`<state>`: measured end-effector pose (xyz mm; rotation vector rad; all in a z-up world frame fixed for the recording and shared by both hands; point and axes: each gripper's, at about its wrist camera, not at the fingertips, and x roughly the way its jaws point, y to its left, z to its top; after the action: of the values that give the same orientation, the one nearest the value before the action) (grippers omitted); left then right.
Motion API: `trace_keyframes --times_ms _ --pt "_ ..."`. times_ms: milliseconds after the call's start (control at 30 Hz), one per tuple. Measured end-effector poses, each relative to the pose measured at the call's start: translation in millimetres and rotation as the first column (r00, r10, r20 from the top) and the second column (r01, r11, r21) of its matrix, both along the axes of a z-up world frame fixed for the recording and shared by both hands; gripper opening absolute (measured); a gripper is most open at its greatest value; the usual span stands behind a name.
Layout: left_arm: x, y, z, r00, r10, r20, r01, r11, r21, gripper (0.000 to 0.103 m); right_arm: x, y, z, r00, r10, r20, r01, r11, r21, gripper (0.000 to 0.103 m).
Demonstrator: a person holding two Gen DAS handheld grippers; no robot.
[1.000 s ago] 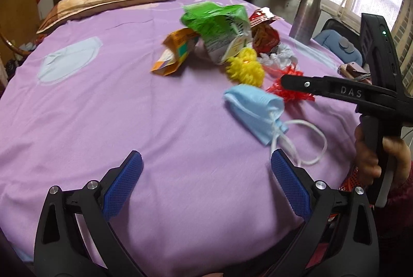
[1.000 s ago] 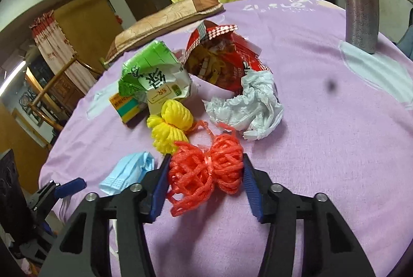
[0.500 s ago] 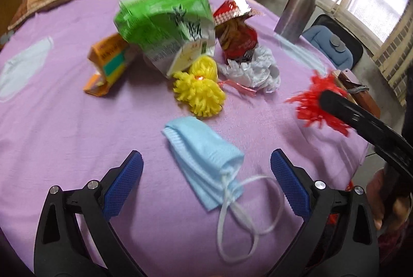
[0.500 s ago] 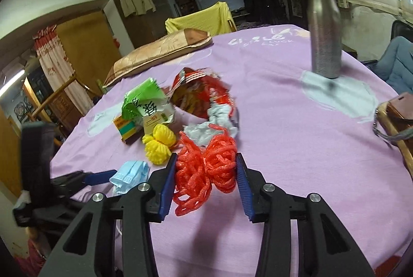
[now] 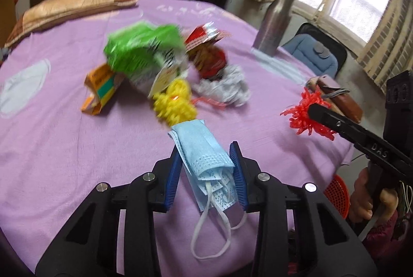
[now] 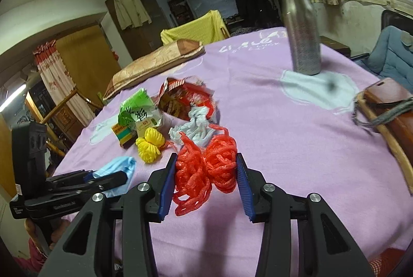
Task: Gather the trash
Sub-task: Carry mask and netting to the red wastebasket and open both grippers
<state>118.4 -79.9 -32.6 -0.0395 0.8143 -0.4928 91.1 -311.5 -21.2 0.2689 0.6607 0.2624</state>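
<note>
My left gripper (image 5: 206, 161) is shut on a blue face mask (image 5: 204, 148), whose white ear loops hang below the fingers. My right gripper (image 6: 206, 171) is shut on a red foam net (image 6: 206, 168) and holds it above the purple tablecloth (image 6: 271, 137); it shows at the right of the left wrist view (image 5: 307, 114). On the cloth lie a yellow foam net (image 5: 175, 104), a green wrapper (image 5: 144, 52), an orange carton (image 5: 100, 88), a red snack bag (image 5: 209, 57) and a crumpled white tissue (image 5: 224, 88).
A steel bottle (image 6: 302, 26) stands at the far right of the table. A brown wallet (image 6: 389, 112) lies at the right edge. A tan pillow (image 5: 69, 6) lies at the back. A red basket (image 5: 338, 192) stands on the floor beside the table.
My left gripper moved forward and closed on the blue mask. My right gripper lifted the red net and drew it back toward the table's near right edge.
</note>
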Motion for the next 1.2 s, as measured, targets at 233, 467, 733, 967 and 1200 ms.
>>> trace_keyframes --times_ms 233,467,733,967,1200 --pt "-19 -36 27 0.994 -0.075 0.079 0.075 0.997 0.01 0.038 -42 -30 20 0.994 -0.079 0.072 0.079 0.997 -0.01 0.043" --pt "-49 -104 49 0.963 -0.229 0.144 0.227 0.973 0.031 0.038 -104 -83 34 0.969 -0.211 0.131 0.216 0.976 -0.023 0.043" --pt "-93 -200 55 0.889 -0.433 0.153 0.43 0.901 0.049 0.038 -184 -163 20 0.9 -0.417 0.129 0.424 0.905 -0.038 0.043" --pt "-131 -287 33 0.803 -0.59 0.086 0.581 0.807 0.104 0.038 -224 -233 -43 0.824 -0.566 -0.017 0.565 0.824 -0.045 0.056" --pt "-152 -361 1 0.724 -0.69 0.009 0.682 0.717 0.145 0.038 -245 -286 -86 0.767 -0.631 -0.117 0.64 0.765 0.071 0.075"
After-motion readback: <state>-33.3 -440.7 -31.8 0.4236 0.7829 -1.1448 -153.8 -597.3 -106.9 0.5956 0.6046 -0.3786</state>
